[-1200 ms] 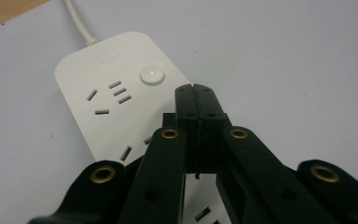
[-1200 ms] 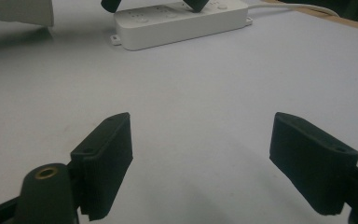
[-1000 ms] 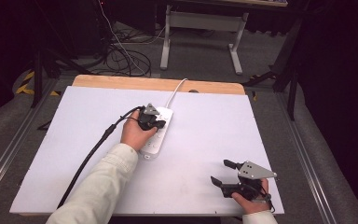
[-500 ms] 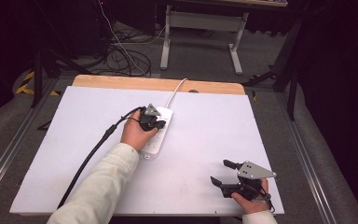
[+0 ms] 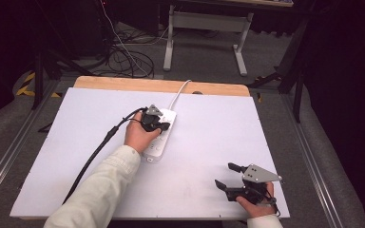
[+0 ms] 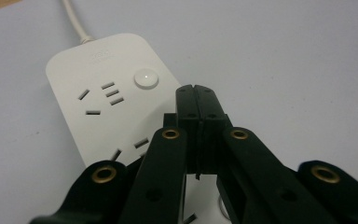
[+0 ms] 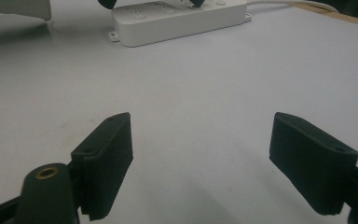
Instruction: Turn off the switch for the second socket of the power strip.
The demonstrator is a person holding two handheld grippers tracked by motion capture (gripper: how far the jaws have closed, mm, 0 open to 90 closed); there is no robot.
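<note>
We hold the left gripper [image 6: 196,91] pinched together, empty, above the power strip [image 5: 158,135] mid-table, tips just short of its round button [image 6: 146,77] — the press looks left to do; right gripper [image 7: 200,163] rests wide apart, idle.

— White plastic power strip [image 5: 159,137] with a white round button [image 6: 146,78]; grey slots [image 6: 109,92]; white cord [image 5: 179,92].
— Black two-jaw left gripper [image 5: 164,126], grey plate on top, black cable [image 5: 95,156]; brass-coloured rivets [image 6: 170,134].
— Black right gripper [image 5: 227,176] too, grey plate as well.
— Pale lilac-white table sheet [image 5: 218,128], plain, light wood edge [image 5: 123,84] behind.
— Cream sleeve [image 5: 95,194]; yellow-and-black striped tape [image 5: 26,84] on grey floor.
</note>
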